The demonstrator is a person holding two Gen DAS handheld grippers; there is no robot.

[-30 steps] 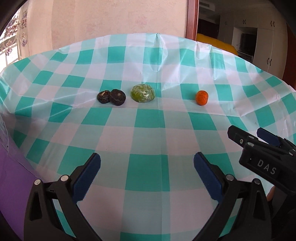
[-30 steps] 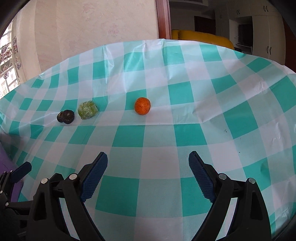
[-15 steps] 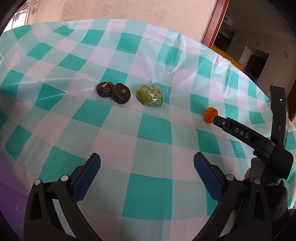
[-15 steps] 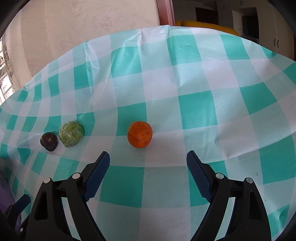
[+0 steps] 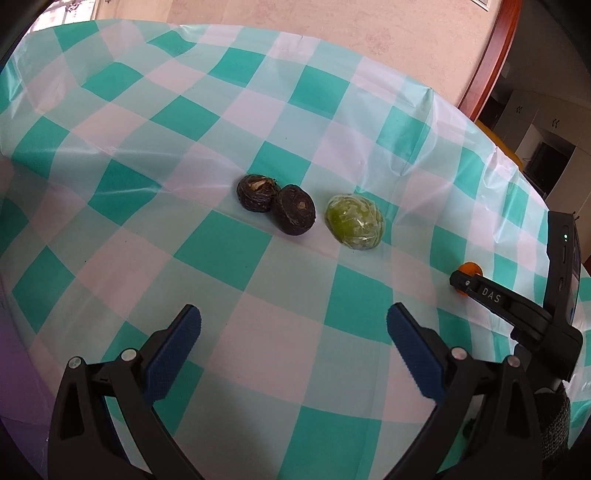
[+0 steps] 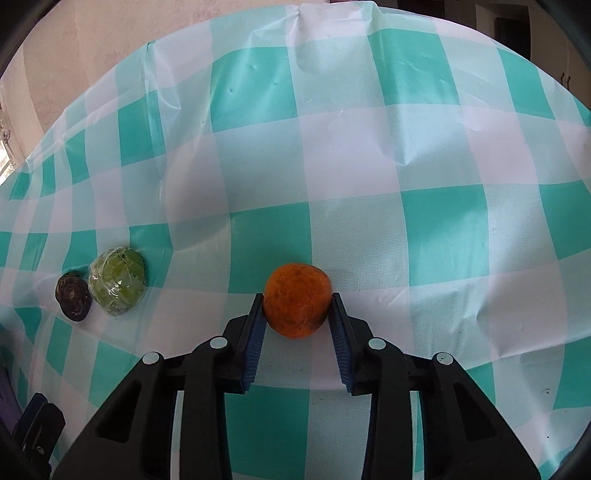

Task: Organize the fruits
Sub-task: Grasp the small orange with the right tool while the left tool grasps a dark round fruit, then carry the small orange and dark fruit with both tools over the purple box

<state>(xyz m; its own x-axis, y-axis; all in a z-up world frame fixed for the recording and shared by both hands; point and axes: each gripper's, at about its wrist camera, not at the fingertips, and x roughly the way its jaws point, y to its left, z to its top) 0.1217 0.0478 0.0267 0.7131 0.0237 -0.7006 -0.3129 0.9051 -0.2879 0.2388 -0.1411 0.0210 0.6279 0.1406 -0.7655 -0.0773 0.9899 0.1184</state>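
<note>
Beside the wrapped green fruit [image 6: 117, 286], the right tool [image 6: 297, 310] grips the orange [image 6: 297, 304].

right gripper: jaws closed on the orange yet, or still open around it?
Shut on it. The right gripper has just been closing, and both blue pads now press the sides of the orange, which sits on the checked tablecloth.

We see a tabletop [image 6: 443, 229] covered by a creased plastic cloth [image 5: 221, 251] checked in teal and white; behind it on the far side stands a pale pink wall [image 5: 369, 33]; at far right a reddish wooden door frame [image 5: 491, 62] borders a dim room with pale cabinets [image 5: 524, 122]; a yellow object [image 5: 498, 147] shows there, unclear.
</note>
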